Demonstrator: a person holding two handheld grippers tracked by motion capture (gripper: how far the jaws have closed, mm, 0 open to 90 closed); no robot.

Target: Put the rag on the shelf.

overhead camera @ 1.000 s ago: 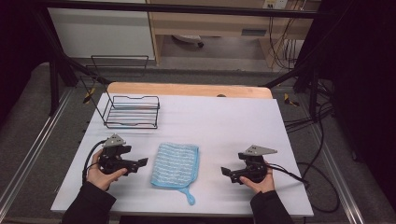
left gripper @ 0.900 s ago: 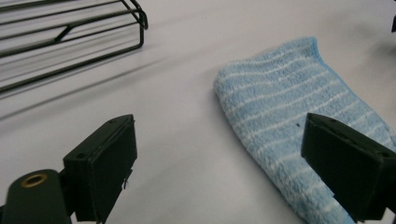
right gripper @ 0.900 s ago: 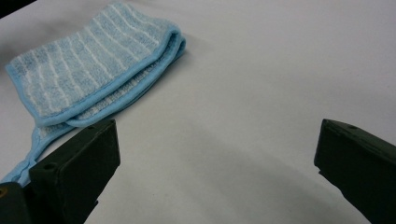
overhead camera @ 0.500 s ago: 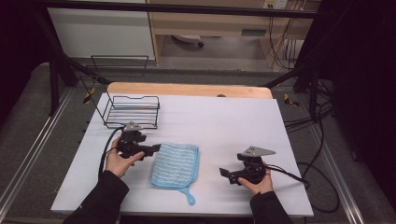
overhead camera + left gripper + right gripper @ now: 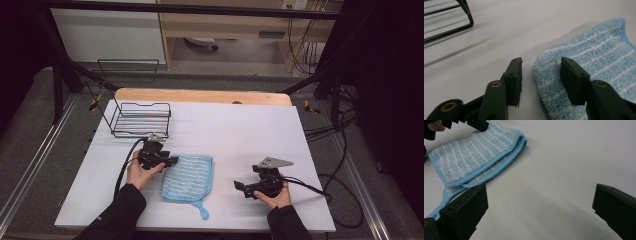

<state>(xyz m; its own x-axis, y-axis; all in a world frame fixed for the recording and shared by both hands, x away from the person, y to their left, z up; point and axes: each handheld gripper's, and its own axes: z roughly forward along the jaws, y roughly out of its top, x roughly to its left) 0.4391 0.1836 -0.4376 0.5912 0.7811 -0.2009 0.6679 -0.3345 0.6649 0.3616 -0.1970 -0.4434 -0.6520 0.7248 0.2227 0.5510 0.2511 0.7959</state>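
Observation:
A folded light-blue cloth with white stripes [image 5: 189, 177] lies flat on the white table, a hanging loop [image 5: 204, 215] at its near corner. My left gripper [image 5: 171, 161] is at the cloth's far-left corner. In the left gripper view it [image 5: 541, 67] stands open, one jaw above the cloth [image 5: 594, 52] and the other over bare table beside its edge. My right gripper [image 5: 242, 187] rests to the right of the cloth, apart from it, pointing left. In the right gripper view it [image 5: 541, 195] is wide open on nothing, with the cloth [image 5: 474, 155] and the left gripper's jaw [image 5: 477, 123] ahead.
A black wire basket [image 5: 141, 136] stands at the table's far left, just behind my left gripper, and its wires [image 5: 449, 32] cross the top left of the left gripper view. White tabletop [image 5: 240, 130] spreads across the back and right. Cables trail off the right edge.
My left gripper has moved forward and to the right, from the table's near left up to the cloth's far-left corner. The right gripper has barely moved. The cloth lies as before.

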